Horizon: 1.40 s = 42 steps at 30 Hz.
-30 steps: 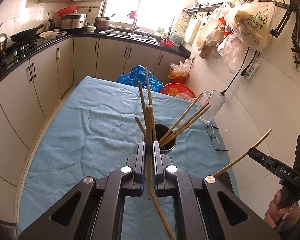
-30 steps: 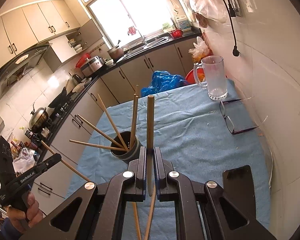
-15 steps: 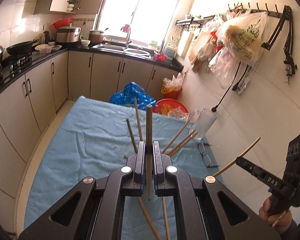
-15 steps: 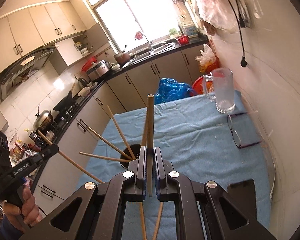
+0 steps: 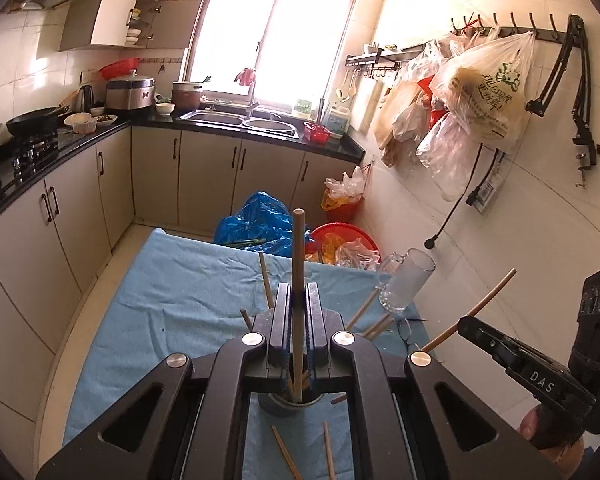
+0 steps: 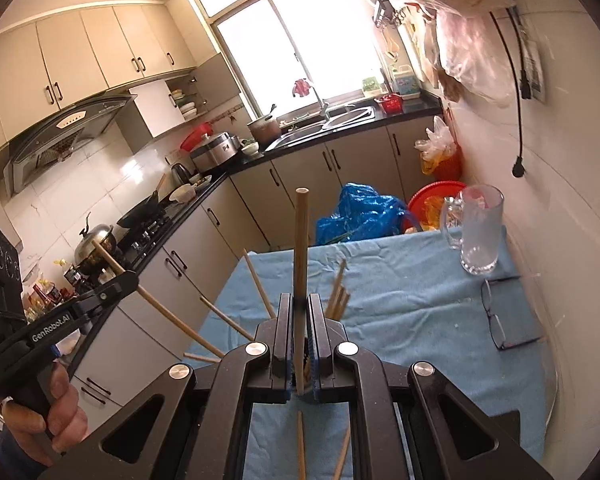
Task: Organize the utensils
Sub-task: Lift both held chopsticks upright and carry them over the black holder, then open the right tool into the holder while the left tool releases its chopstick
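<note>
My left gripper [image 5: 298, 292] is shut on a wooden chopstick [image 5: 298, 248] that stands upright between its jaws. My right gripper [image 6: 299, 300] is shut on another wooden chopstick [image 6: 301, 240], also upright. A dark round holder [image 5: 290, 403] with several chopsticks leaning out stands on the blue cloth, mostly hidden behind the left gripper's jaws. In the right wrist view the leaning chopsticks [image 6: 338, 292] fan out behind my jaws. Loose chopsticks [image 5: 327, 454] lie on the cloth near me. The right gripper also shows in the left wrist view [image 5: 466, 322].
A table with a blue cloth [image 5: 180, 296] stands against the right wall. A glass mug [image 6: 480, 236] and glasses [image 6: 500, 320] sit at its right side. Blue bag [image 5: 260, 220] and red basin [image 5: 344, 236] lie beyond it. Counters run left and far.
Both grippers have risen and tilted up, each still holding its chopstick. The holder now sits lower in both views, behind the jaws.
</note>
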Tool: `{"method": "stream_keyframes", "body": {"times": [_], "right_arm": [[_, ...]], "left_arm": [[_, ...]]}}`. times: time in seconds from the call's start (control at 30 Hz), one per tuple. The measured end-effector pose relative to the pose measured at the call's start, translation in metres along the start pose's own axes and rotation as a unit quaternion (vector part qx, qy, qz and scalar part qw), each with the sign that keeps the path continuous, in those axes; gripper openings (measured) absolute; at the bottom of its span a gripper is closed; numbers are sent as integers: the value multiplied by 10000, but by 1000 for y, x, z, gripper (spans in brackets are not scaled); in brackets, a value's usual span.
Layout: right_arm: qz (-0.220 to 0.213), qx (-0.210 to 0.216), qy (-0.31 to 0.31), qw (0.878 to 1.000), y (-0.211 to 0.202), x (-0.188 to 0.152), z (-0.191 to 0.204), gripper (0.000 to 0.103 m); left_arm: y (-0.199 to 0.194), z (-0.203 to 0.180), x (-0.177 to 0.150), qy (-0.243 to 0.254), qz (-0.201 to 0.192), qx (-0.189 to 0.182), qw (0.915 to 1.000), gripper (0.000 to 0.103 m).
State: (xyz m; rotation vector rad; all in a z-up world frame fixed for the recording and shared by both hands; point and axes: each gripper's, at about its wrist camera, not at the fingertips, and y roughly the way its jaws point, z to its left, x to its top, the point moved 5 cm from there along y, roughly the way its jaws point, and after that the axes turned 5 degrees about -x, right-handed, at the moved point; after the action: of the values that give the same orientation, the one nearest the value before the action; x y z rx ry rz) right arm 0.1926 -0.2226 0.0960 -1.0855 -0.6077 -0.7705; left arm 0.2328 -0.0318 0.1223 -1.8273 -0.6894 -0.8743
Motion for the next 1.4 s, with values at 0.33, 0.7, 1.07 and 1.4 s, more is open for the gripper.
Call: {"method": "stream_keyframes", "body": {"times": [0.33, 0.7, 1.07, 1.4], "right_arm": [[87, -164, -136, 9997, 34, 11, 11, 7], [508, -297, -174, 9981, 72, -9, 4, 7], [684, -320, -157, 9970, 81, -13, 1, 8], [277, -306, 51, 9991, 43, 7, -5, 17]], "left_arm": [[28, 12, -4, -41, 193, 97, 9998, 6], [53, 20, -19, -23, 460, 158, 9988, 6], [60, 28, -18, -167, 550, 195, 9982, 6], [22, 34, -2, -379, 133, 210, 9990, 34]]}}
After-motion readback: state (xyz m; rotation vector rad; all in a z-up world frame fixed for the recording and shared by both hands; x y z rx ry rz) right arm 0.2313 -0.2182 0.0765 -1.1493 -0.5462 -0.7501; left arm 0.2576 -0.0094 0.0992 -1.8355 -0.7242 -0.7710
